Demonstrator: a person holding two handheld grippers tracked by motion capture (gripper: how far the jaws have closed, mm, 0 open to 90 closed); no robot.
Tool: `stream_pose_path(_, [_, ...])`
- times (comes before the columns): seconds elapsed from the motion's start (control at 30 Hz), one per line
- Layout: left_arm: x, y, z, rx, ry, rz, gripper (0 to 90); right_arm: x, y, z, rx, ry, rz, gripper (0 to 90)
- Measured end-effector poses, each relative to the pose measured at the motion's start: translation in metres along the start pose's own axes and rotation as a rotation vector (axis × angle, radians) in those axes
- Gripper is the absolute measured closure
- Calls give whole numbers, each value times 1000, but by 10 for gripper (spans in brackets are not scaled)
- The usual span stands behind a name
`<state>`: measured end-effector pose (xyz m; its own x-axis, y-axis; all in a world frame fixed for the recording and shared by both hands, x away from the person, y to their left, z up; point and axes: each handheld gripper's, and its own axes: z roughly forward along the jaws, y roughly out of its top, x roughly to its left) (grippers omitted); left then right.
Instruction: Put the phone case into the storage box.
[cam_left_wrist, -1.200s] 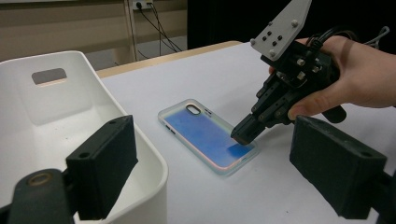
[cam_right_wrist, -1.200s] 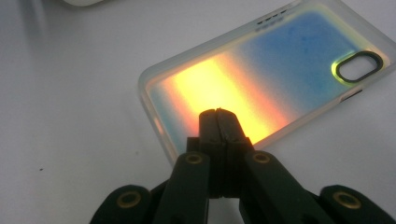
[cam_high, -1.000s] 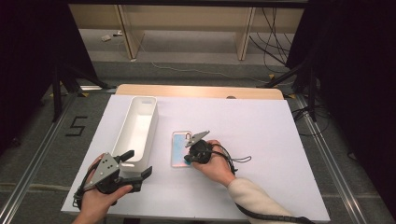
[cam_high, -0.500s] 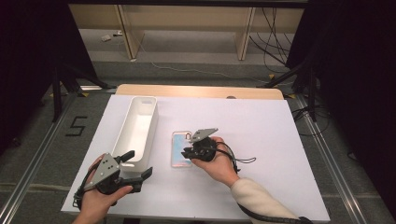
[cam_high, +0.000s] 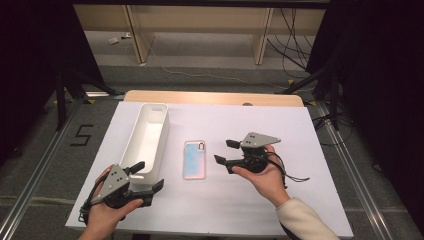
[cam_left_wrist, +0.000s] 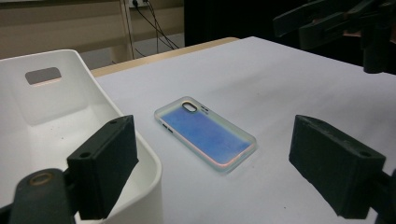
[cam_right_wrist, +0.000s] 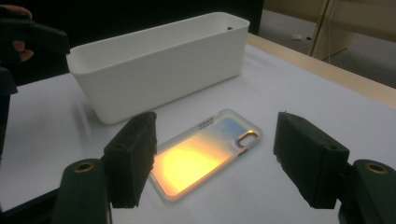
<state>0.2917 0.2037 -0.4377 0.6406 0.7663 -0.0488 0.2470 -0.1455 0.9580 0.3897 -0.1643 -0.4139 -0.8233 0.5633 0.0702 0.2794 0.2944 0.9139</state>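
Iridescent and glossy, a flat phone case (cam_high: 194, 159) with rounded corners lies on the white table (cam_high: 310, 130), between the two grippers and touched by neither. Just to its left stands a long, smooth white plastic bin (cam_high: 148, 137) with rounded corners.

From the high view, the case looks pale blue with a pink lower edge. The left gripper (cam_high: 148, 175) (held low at the bin's near end) has its matte black jaws spread, nothing between them. The right gripper (cam_high: 226, 151), topped by a grey three-cornered plate, sits just right of the case, jaws also spread and empty.

The left gripper view shows the case (cam_left_wrist: 206, 133) as deep blue with a frosted translucent rim and an oval camera cutout, plus a slot handle in the bin's end wall (cam_left_wrist: 43, 75). The right gripper view turns the same case (cam_right_wrist: 205, 153) glowing yellow-orange.
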Motion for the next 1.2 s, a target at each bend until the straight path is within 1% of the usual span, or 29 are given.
stream_pose_path(0.03, [1,0,0,2,3,-2,144,-1,-2,-2,-20,9,11,293])
stream_pose_path(0.07, [1,0,0,2,3,-2,144,-2,-3,-6,-18,0,13,283])
stream_pose_path(0.1, [1,0,0,0,4,-3,144,-3,-4,-9,-29,0,19,279])
stream_pose_path(0.13, [0,0,0,-7,1,-3,144,-3,-6,-13,-30,-3,26,276])
stream_pose_path(0.17, [0,0,0,-7,1,-3,144,-3,-6,-13,-30,-3,26,276])
stream_pose_path(0.2, [0,0,0,-8,0,1,144,-3,-9,-18,-30,-7,35,268])
stream_pose_path(0.27, [0,0,0,-6,1,1,144,-3,-10,-20,-32,-2,36,268])
stream_pose_path(0.3, [0,1,0,-5,3,0,144,-3,-12,-24,-28,-14,34,270])
stream_pose_path(0.37, [0,1,0,-5,3,0,144,-3,-14,-25,-38,-11,41,272])
stream_pose_path(0.4, [1,1,1,-10,0,-4,144,-2,-15,-26,-28,-14,45,271])
stream_pose_path(0.47, [1,1,1,-12,-2,-11,144,-2,-16,-26,-32,-14,49,271])
stream_pose_path(0.5, [1,1,1,-5,2,-8,144,-2,-17,-28,-25,-29,35,270])
stream_pose_path(0.53, [1,1,1,-4,2,-9,144,-2,-18,-26,-35,-23,36,270])
stream_pose_path(0.6, [1,1,2,-4,1,-9,144,0,-19,-27,-26,-22,41,270])
stream_pose_path(0.63, [1,0,1,-2,2,-6,144,1,-19,-28,-11,-26,24,270])
stream_pose_path(0.67, [1,0,1,-3,2,-6,144,1,-19,-27,-8,-17,28,269])
stream_pose_path(0.7, [1,0,1,-3,2,-7,144,2,-20,-26,-19,-14,29,270])
stream_pose_path(0.73, [1,0,0,-4,2,-6,144,2,-20,-26,-26,-24,14,269])
stream_pose_path(0.77, [1,0,0,-4,2,-6,144,3,-19,-27,-10,-30,11,270])
stream_pose_path(0.8, [1,0,0,-9,2,-4,144,4,-20,-25,-16,-8,19,270])
stream_pose_path(0.87, [1,1,0,-11,3,-7,144,4,-19,-26,-6,-18,17,269])
stream_pose_path(0.9, [1,1,0,-10,3,-7,144,4,-19,-25,-7,-26,6,269])
stream_pose_path(0.93, [1,0,1,-13,-4,-7,144,5,-20,-25,-10,-25,2,273])
stream_pose_path(0.97, [1,0,1,-13,-4,-7,144,5,-20,-24,-18,-22,-14,274])
stream_pose_path(1.07, [0,0,0,-10,-3,-4,144,7,-20,-25,-8,-15,-10,275])
stream_pose_path(1.1, [0,0,-1,-7,-1,-3,144,9,-20,-22,-29,-11,-20,275])
stream_pose_path(1.13, [1,0,-2,-11,-1,1,144,10,-19,-22,-14,-18,-23,275])
stream_pose_path(1.17, [1,0,-2,-11,-1,1,144,11,-19,-22,-11,-11,-25,275])
stream_pose_path(1.2, [0,0,-3,-12,0,-2,144,11,-19,-20,-30,-25,-44,277])
